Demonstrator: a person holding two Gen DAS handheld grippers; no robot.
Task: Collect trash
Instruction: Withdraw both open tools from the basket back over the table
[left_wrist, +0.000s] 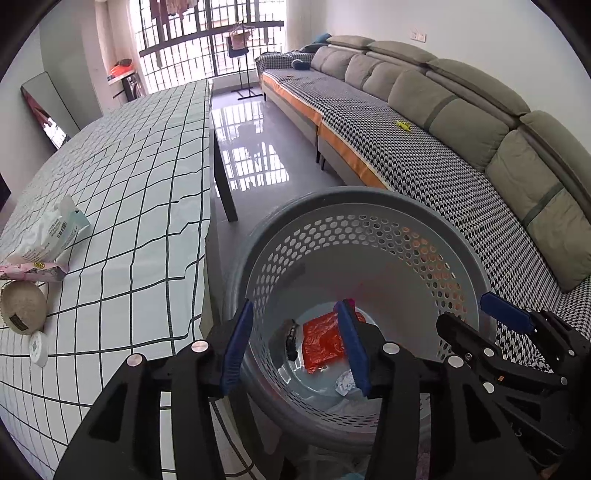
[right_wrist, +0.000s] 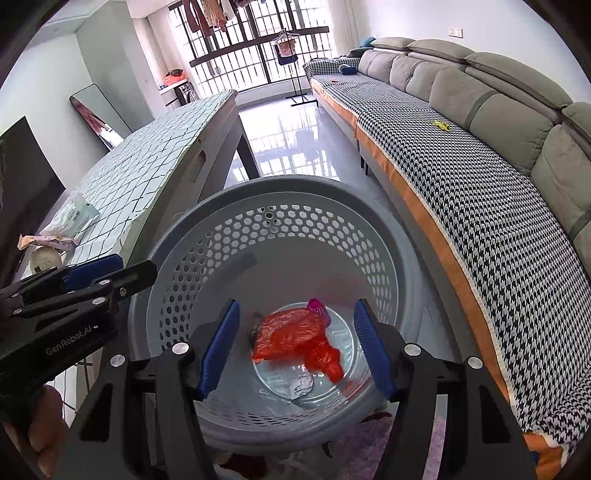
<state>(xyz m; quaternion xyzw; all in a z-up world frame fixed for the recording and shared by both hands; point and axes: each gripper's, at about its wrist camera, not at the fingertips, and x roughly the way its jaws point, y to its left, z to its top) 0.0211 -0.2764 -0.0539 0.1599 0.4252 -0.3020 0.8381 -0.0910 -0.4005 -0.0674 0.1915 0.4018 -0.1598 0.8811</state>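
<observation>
Bright window (left_wrist: 207, 40) daylight glares off floor (left_wrist: 255, 147); fisheye edges warp.

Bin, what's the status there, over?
Left gripper open, empty. Right gripper open, empty. Both over the bin; red bag and crumpled paper inside. Wrappers on table. Nothing blocking.

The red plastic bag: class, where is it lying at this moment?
The red plastic bag lies on the bottom of the grey perforated basket, centred in the right wrist view, between a small purple item behind it and a crumpled white scrap in front.

dark scrap (left_wrist: 291, 339) in basket (left_wrist: 369, 201) blurred
</observation>
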